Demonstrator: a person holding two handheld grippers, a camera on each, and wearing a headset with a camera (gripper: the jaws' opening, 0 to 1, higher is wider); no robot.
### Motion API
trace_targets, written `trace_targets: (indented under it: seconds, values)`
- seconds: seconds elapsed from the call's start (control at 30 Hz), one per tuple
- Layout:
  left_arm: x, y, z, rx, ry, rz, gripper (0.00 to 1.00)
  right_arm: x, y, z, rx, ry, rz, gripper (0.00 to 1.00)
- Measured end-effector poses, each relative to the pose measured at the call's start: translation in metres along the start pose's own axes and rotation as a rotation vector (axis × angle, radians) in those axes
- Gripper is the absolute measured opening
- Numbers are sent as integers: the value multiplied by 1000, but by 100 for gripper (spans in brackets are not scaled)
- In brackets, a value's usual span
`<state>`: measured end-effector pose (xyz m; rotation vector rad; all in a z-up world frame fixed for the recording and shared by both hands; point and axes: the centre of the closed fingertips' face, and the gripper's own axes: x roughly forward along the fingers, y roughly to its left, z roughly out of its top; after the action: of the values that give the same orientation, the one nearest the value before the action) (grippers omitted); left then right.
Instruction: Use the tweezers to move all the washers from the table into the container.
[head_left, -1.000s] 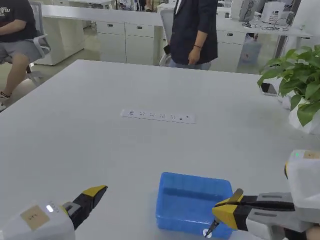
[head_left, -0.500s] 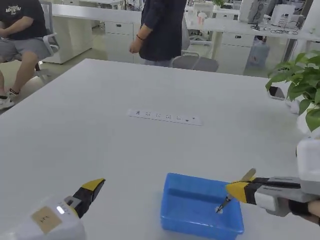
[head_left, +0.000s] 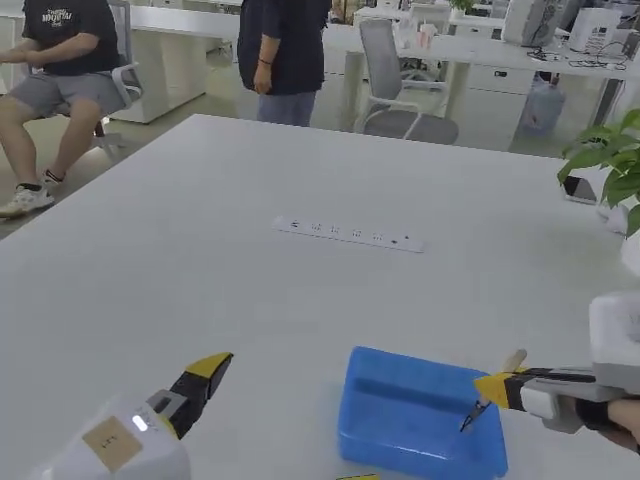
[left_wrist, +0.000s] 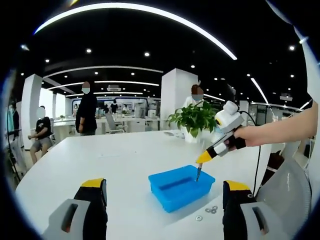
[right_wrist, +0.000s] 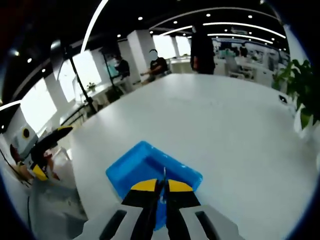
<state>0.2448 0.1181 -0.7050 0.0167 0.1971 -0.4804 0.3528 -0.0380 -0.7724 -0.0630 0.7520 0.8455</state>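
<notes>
The right gripper (right_wrist: 161, 186) has its 2 yellow-tipped jaws pressed together on the thin metal tweezers (left_wrist: 198, 172). The tweezer points hang inside the shallow blue plastic container (head_left: 397, 454), close to its right wall. Whether they carry a washer is too small to tell. The left gripper (head_left: 203, 378) hovers left of the container, jaws spread wide and empty. In the left gripper view a few small silver washers (left_wrist: 212, 210) lie on the white table (head_left: 250, 300), just beside the container on the side toward the person. The next pick likely lies back over that wall from the tweezer points, and the right gripper is nearer.
</notes>
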Motion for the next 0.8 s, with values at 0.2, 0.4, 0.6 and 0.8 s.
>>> trace_targets:
  seconds: [0.2, 0.4, 0.6, 0.8]
  values:
    - [1, -2, 1, 17, -3, -6, 99, 7, -12, -6, 12, -2, -30, 2]
    - [3, -2, -1, 25, 7, -3, 99, 11, -14, -8, -7, 0, -33, 2]
    - [4, 1, -7, 18, 35, 8, 97, 15, -14, -12, -63, 13, -40, 2]
    - [4, 1, -8, 6, 38, 10, 97, 15, -13, -13, -85, 5, -42, 3]
